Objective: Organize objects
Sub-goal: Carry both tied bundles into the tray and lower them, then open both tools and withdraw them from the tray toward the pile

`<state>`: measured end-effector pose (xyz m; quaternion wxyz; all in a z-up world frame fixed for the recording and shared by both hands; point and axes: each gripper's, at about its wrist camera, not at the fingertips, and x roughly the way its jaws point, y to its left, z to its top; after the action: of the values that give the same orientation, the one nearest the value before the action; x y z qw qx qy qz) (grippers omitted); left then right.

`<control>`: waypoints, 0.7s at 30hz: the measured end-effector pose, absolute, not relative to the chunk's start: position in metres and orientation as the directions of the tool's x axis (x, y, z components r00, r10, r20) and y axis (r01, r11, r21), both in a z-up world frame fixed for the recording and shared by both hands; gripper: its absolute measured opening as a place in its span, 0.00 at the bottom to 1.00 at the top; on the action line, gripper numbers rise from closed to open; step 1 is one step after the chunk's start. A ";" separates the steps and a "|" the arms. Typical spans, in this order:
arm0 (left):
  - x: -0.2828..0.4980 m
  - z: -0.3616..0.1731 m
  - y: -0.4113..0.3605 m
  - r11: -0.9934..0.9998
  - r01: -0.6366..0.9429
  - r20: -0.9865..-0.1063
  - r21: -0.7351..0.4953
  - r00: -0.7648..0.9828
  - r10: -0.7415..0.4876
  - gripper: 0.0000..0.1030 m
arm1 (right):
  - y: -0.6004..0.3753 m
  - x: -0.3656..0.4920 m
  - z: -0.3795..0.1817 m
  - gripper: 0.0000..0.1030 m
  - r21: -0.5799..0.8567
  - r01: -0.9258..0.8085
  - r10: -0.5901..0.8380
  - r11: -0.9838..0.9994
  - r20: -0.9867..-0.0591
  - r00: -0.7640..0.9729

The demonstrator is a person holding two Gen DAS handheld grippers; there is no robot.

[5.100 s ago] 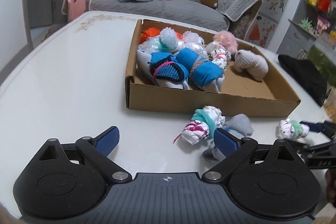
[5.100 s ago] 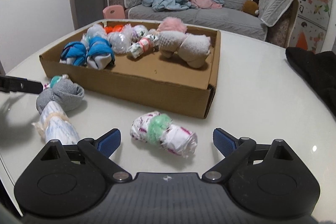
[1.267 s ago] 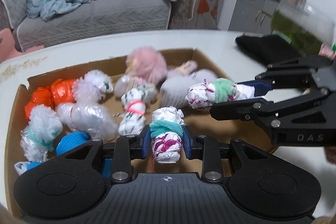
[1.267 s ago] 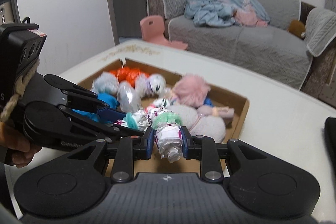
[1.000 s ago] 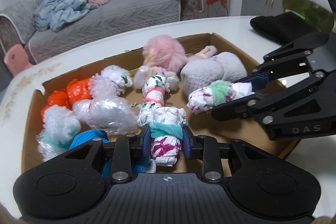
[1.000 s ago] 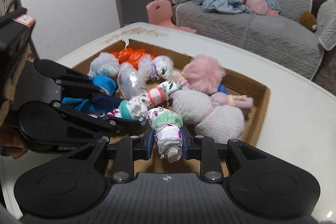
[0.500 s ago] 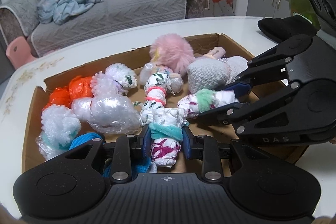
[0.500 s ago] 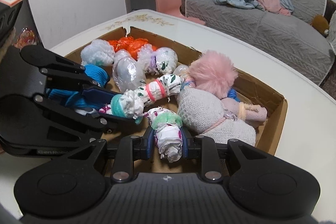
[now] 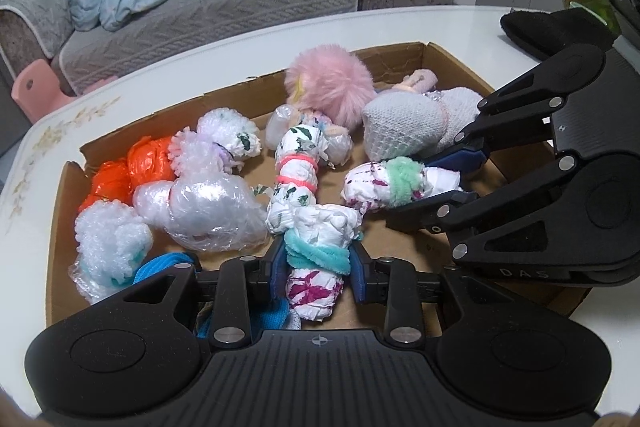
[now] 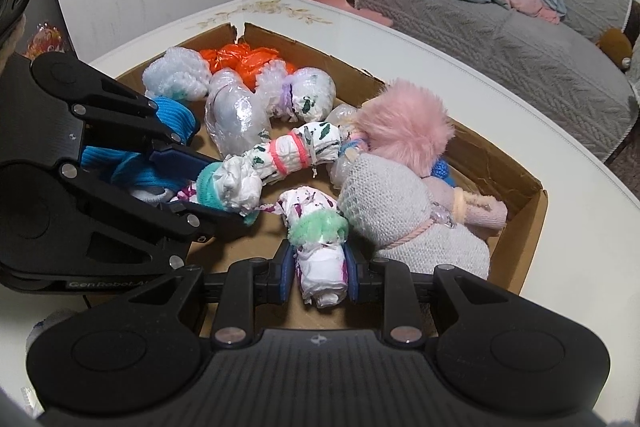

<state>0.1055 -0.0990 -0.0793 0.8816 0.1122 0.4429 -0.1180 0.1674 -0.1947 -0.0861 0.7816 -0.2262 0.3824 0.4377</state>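
While the left claw [image 9: 318, 264], jaws opening, pinches a teal-banded bundle [image 9: 316, 259] at lower centre, the right claw [image 10: 319, 269] grips a green-banded bundle [image 10: 318, 247] over the cardboard box [image 10: 524, 203].

Two banded bundles [image 9: 316, 259] [image 10: 320, 239], over cardboard box [image 9: 404, 57]

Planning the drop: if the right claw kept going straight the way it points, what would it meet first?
Likely the cardboard box floor just ahead of the right claw and its held bundle, with the grey knitted bundle close beside; depth unclear.

We see even, soft indoor light in both views, no hard shadows. Mild glare on the white table [image 9: 256, 47] and plastic-wrapped bundles [image 9: 208, 203]. Strong fisheye bend at edges; corners dark. Center sharp, bkgd slightly soft.
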 end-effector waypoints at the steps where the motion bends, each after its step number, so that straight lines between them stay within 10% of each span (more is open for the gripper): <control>1: 0.106 -0.079 -0.099 0.948 0.302 -0.811 0.099 0.577 -0.099 0.47 | -0.195 0.168 -0.086 0.24 -0.018 -0.856 0.507 0.517 -0.799 0.323; 10: 0.115 -0.079 -0.093 0.965 0.239 -0.835 0.103 0.548 -0.046 0.75 | -0.198 0.176 -0.085 0.29 -0.019 -0.828 0.457 0.561 -0.827 0.328; 21: 0.114 -0.078 -0.093 0.957 0.271 -0.844 0.100 0.532 -0.063 0.83 | -0.203 0.176 -0.085 0.45 -0.048 -0.788 0.397 0.614 -0.844 0.361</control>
<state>0.1135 -0.0934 -0.0785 0.8684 0.1098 0.4739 -0.0961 0.1758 -0.2030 -0.0850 0.7921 -0.2305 0.4237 0.3740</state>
